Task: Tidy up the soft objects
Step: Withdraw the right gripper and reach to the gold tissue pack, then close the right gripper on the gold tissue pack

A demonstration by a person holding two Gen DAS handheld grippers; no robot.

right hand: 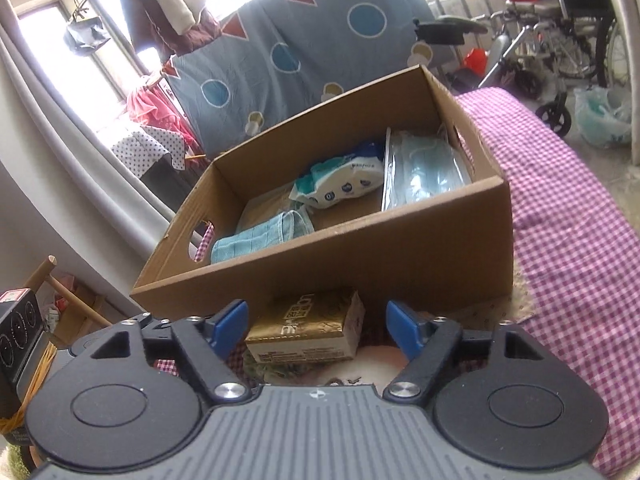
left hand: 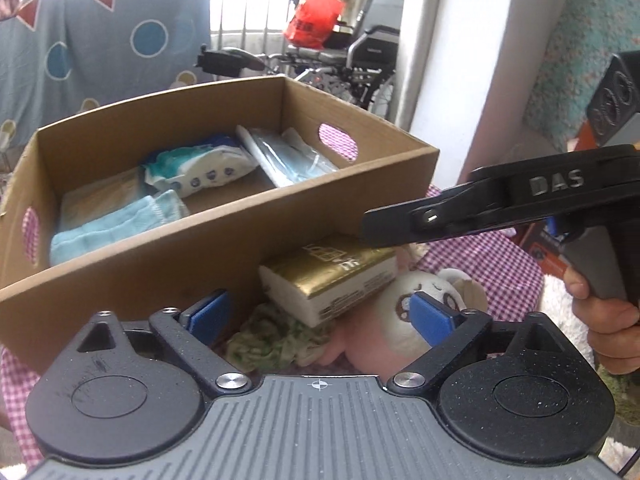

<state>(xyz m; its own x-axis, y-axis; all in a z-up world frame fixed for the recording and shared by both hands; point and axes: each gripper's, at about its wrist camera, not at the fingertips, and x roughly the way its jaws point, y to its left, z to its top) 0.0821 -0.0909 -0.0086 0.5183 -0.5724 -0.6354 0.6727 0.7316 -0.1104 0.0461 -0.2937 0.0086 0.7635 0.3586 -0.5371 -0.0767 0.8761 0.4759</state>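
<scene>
A cardboard box [left hand: 224, 240] stands open on a table under a pink checked cloth [right hand: 568, 216]. Inside it, at the left, lies a folded blue towel [left hand: 116, 224]; in the middle a packet of wipes [left hand: 200, 168]; at the far right a clear bag of face masks [left hand: 292, 156].

Against the box's near wall lies a gold tissue pack [right hand: 308, 332], resting on a crumpled green cloth [left hand: 276, 340]. Just right of the pack is a white plush toy [left hand: 416, 304]. The box wall stands directly behind these three.

Left gripper [left hand: 320, 316]: jaws apart, nothing clamped; the green cloth and a corner of the tissue pack lie in the gap beyond the tips. Right gripper [right hand: 316, 328]: jaws apart, the tissue pack between them, blue pads clear of its sides. In the left wrist view the right gripper comes in from the right above the pack, held by a hand [left hand: 612, 320].

Beyond the table hangs a grey-blue sheet with circles and triangles [right hand: 312, 48]. A wheelchair [left hand: 356, 60] carrying a red bag [left hand: 312, 20] stands at the far right by barred windows.
</scene>
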